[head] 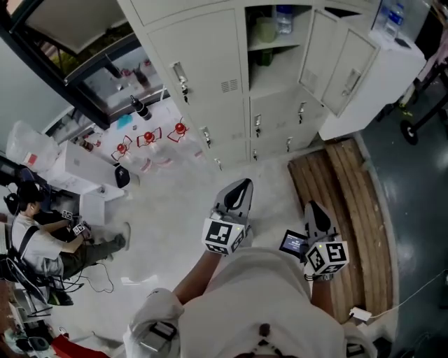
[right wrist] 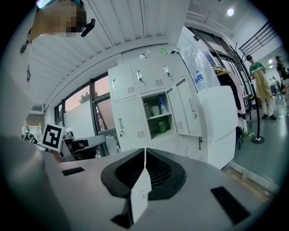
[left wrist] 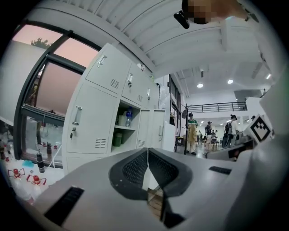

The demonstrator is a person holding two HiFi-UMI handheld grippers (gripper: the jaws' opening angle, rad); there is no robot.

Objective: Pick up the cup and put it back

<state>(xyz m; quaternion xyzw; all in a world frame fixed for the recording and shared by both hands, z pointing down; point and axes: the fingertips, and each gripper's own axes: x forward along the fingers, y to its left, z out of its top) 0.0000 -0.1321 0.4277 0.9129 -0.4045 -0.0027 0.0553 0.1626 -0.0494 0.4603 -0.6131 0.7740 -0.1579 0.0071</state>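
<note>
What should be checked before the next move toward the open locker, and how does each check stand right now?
1. Left gripper empty: ok, jaws together on nothing.
2. Right gripper empty: ok, jaws together on nothing.
3. Jaws open for a grasp: not ok, both are shut.
4. Locker door open: ok, the shelves are exposed.
5. Cup identified: cannot tell; a pale container stands beside a water bottle on the upper shelf, and a green container stands on the shelf below.
6. Grippers at the shelves: not ok, both are held well short of the locker.
</note>
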